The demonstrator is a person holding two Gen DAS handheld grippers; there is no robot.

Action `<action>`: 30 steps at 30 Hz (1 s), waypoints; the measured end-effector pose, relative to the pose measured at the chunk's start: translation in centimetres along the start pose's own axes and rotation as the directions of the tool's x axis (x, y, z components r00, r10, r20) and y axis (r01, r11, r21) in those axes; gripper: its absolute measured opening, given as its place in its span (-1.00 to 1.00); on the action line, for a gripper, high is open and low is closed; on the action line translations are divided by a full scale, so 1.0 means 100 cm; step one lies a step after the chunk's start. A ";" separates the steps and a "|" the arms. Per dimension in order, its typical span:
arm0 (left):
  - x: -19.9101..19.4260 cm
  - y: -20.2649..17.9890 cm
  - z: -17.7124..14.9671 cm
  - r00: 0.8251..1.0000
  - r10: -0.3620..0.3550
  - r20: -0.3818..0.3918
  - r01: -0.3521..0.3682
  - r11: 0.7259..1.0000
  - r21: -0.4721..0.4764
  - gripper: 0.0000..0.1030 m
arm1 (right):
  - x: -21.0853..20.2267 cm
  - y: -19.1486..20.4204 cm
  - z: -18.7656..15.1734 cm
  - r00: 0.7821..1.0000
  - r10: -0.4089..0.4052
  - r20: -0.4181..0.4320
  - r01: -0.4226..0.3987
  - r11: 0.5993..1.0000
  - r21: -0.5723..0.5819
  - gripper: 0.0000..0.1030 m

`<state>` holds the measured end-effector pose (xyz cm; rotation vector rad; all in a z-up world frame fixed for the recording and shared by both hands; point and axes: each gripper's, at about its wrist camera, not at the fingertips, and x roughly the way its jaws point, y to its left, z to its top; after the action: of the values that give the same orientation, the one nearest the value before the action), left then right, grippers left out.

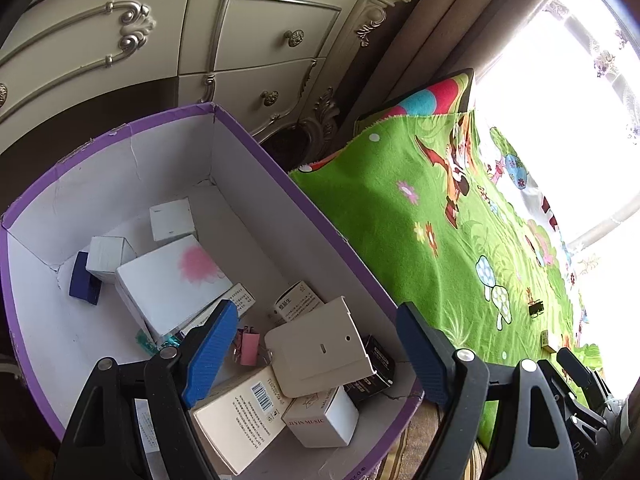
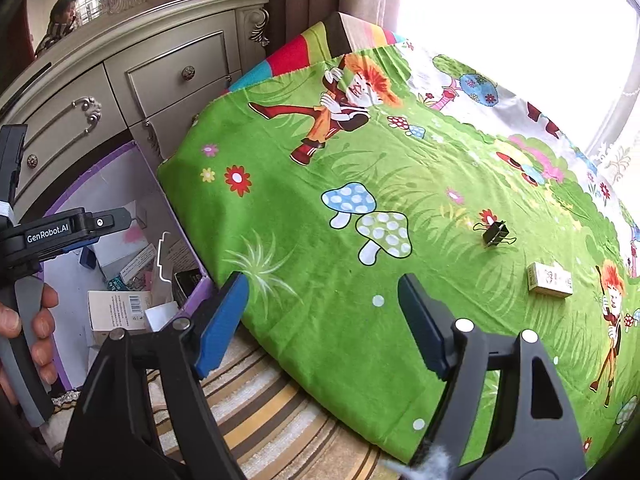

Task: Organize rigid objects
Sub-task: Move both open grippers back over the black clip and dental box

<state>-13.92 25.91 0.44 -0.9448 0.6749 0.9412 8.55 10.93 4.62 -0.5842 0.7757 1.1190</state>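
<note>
A purple-rimmed cardboard box with a white inside holds several small cartons, among them a white one with a pink flower, a flat white device and a pink binder clip. My left gripper hangs open over the box's near right corner with nothing between its blue pads. My right gripper stands open and empty above the near edge of the green cartoon cloth. On that cloth lie a black binder clip and a small yellowish carton, beyond and to the right of the right gripper.
A cream dresser with drawers stands behind the box. A striped rug shows under the cloth's near edge. A hand holds the left gripper's handle beside the box. Curtains and a bright window lie beyond the cloth.
</note>
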 end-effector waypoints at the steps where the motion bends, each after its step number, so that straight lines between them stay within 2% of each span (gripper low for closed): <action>1: 0.001 -0.004 0.000 1.000 0.000 -0.002 0.000 1.000 0.009 0.59 | 0.001 -0.010 -0.001 1.000 -0.011 0.000 0.011 1.000 0.016 0.58; 7: 0.007 -0.032 -0.002 1.000 -0.003 -0.014 0.004 0.998 0.065 0.60 | 0.007 -0.070 -0.008 0.997 -0.075 -0.007 0.075 0.990 0.119 0.64; 12: 0.014 -0.070 -0.004 0.999 -0.027 -0.019 0.029 0.990 0.135 0.60 | 0.010 -0.116 -0.015 0.993 -0.118 -0.019 0.120 0.973 0.196 0.66; 19: 0.030 -0.139 -0.013 0.994 -0.098 -0.051 0.109 0.955 0.274 0.59 | 0.016 -0.167 -0.027 0.989 -0.146 -0.037 0.150 0.951 0.269 0.74; 21: 0.034 -0.162 -0.015 0.989 -0.132 -0.058 0.144 0.933 0.331 0.59 | 0.019 -0.179 -0.028 0.987 -0.153 -0.042 0.158 0.947 0.278 0.74; 24: 0.040 -0.197 -0.021 0.981 -0.181 -0.069 0.193 0.885 0.424 0.59 | 0.023 -0.195 -0.030 0.985 -0.165 -0.041 0.170 0.943 0.286 0.74; 27: 0.051 -0.233 -0.026 0.971 -0.222 -0.094 0.238 0.823 0.516 0.59 | 0.027 -0.208 -0.031 0.981 -0.191 -0.032 0.192 0.938 0.288 0.75; 30: 0.065 -0.267 -0.032 0.958 -0.258 -0.124 0.279 0.746 0.604 0.59 | 0.033 -0.218 -0.032 0.976 -0.215 -0.031 0.215 0.932 0.293 0.78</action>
<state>12.48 18.33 3.54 -0.4445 0.7838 0.3908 29.04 2.98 0.72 -0.4040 0.8375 0.7830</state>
